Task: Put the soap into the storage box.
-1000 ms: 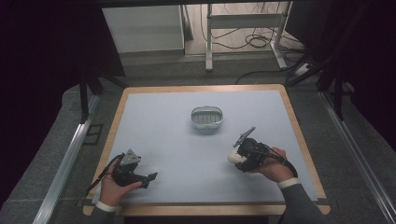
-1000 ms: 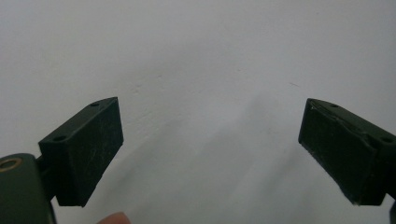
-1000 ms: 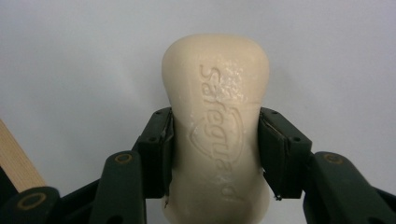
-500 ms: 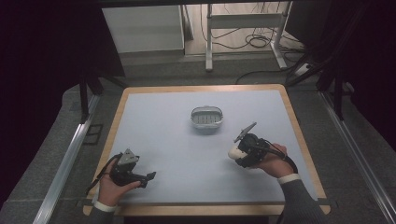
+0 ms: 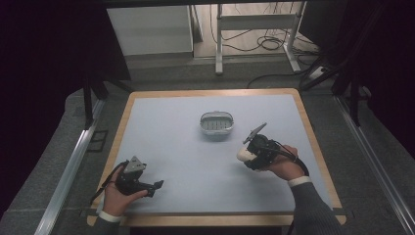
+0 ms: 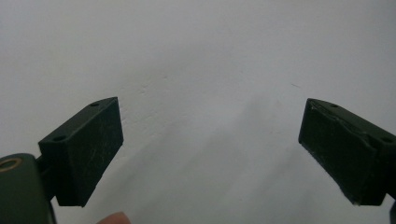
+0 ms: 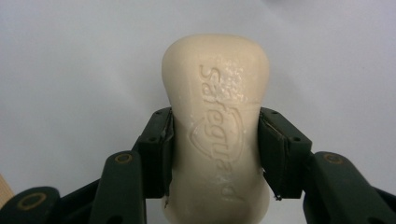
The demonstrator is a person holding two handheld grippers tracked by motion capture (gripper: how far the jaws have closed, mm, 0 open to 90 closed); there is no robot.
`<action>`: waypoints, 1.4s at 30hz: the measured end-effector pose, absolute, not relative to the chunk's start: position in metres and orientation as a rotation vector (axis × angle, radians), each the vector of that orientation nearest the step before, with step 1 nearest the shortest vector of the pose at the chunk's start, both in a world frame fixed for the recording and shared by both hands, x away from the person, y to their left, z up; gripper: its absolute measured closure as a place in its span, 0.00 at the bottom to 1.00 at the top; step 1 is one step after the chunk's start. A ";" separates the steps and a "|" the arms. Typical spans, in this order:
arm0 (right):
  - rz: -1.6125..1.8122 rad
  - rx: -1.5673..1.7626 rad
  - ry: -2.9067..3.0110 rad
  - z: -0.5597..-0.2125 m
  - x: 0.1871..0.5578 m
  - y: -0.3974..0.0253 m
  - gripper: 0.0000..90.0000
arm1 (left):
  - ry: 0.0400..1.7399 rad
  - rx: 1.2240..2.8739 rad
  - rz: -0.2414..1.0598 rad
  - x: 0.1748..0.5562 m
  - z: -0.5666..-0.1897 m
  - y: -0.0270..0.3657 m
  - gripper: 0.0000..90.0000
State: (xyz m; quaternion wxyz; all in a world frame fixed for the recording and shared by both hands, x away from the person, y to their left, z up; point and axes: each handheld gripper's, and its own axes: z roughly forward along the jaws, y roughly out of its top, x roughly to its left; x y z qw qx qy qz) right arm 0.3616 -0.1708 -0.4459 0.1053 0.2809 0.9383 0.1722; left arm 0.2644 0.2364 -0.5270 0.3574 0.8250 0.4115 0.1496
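Note:
A cream bar of soap (image 7: 215, 135) with an embossed brand name sits clamped between the jaws of my right gripper (image 7: 215, 149). In the high view that gripper (image 5: 246, 155) is at the right of the table, with the soap (image 5: 243, 154) sticking out to its left, slightly above the mat. A grey oval soap dish (image 5: 216, 123) with a ribbed floor stands at the middle back of the mat, apart from the soap. My left gripper (image 5: 155, 186) rests near the front left, open, with bare mat between its fingers (image 6: 88, 144).
The table (image 5: 195, 161) has a pale blue-grey mat and a wooden rim. A person's hands and a grey sleeve (image 5: 311, 210) come in from the front edge. Dark frames and rails stand at both sides, with cables on the floor behind.
My right gripper has shifted slightly toward the front with the soap held in it. The left gripper has hardly moved.

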 end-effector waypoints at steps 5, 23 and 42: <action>0.518 0.819 2.755 -0.441 0.367 -0.167 0.54 | 1.066 2.124 0.387 0.264 -0.527 0.236 0.08; 0.542 0.822 2.736 -0.434 0.388 -0.162 0.54 | 1.065 2.133 0.390 0.265 -0.528 0.236 0.08; 0.551 0.827 2.723 -0.431 0.410 -0.156 0.54 | 1.063 2.141 0.393 0.265 -0.528 0.236 0.08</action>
